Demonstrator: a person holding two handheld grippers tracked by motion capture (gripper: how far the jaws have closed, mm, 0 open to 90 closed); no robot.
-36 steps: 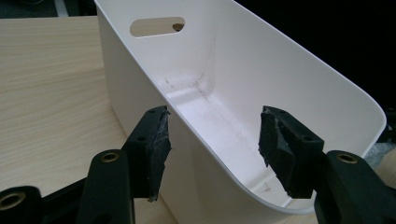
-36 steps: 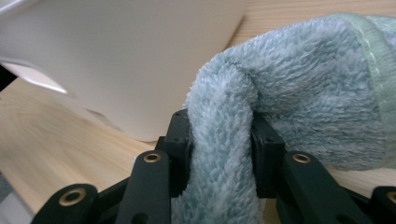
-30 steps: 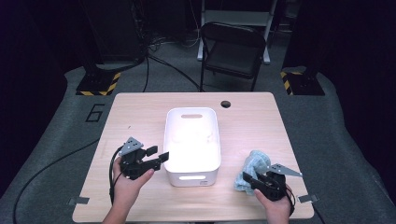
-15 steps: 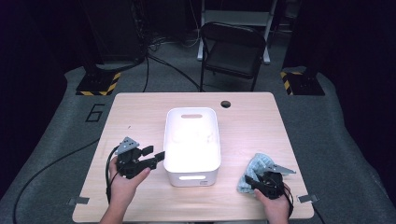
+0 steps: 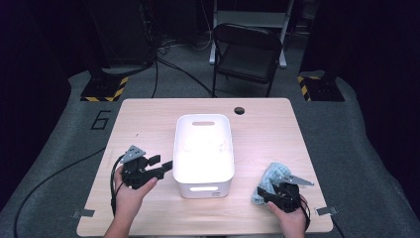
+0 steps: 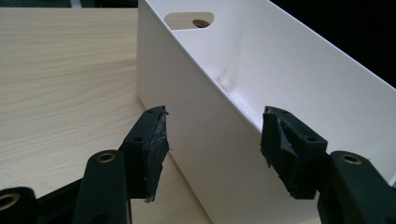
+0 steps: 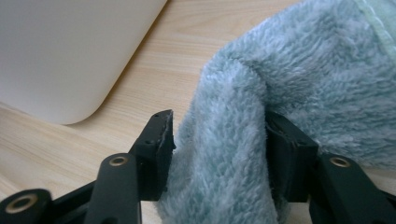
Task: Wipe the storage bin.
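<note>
Straddling the white bin's [image 6: 261, 79] near wall, your left gripper [image 6: 212, 140] gapes. Your right gripper [image 7: 219, 135] has just been spreading around the teal cloth [image 7: 299, 84]; contact seems loose.

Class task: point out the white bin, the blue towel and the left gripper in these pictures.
bin [image 5: 203, 184]: high view, near end wall.
towel [image 7: 299, 70]: right gripper view, fluffy top fold.
left gripper [image 6: 212, 140]: left gripper view, midway between its fingertips.
</note>
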